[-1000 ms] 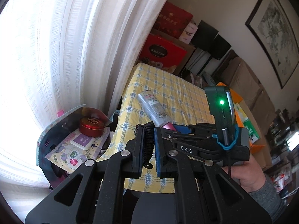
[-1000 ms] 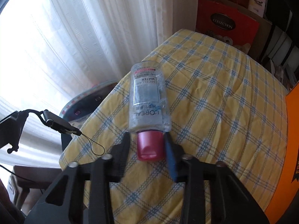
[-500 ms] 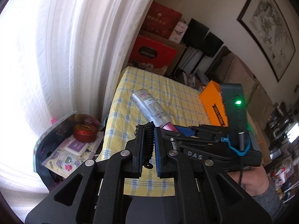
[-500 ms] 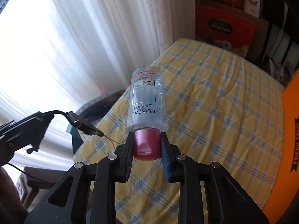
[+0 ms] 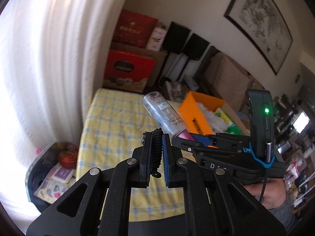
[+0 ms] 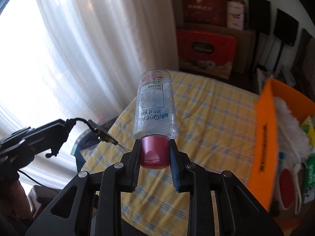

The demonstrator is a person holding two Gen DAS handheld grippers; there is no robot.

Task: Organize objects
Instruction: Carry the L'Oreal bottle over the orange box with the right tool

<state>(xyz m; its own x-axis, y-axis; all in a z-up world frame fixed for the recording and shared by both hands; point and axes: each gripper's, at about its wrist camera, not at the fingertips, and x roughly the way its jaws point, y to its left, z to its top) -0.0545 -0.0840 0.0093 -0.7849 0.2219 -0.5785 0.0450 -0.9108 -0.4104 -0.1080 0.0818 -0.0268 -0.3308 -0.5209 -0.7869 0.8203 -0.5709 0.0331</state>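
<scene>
with the bottle aloft, the orange box waits

while the right tool [image 6: 154, 153] pinches the pink cap [image 6: 154, 150] of the micellar water bottle [image 6: 154, 108], body jutting out above the yellow checked counter [image 6: 206, 118], the left tool [image 5: 157, 153] sits pressed together on a black coiled cord [image 5: 156, 151]. my read: carry it level toward the orange box [image 6: 264, 137] at the right, squeeze firm, since that cap-only hold could let it swing. label reads "l'oreal", "micellar water"; "das" shows on the right tool's body.
</scene>
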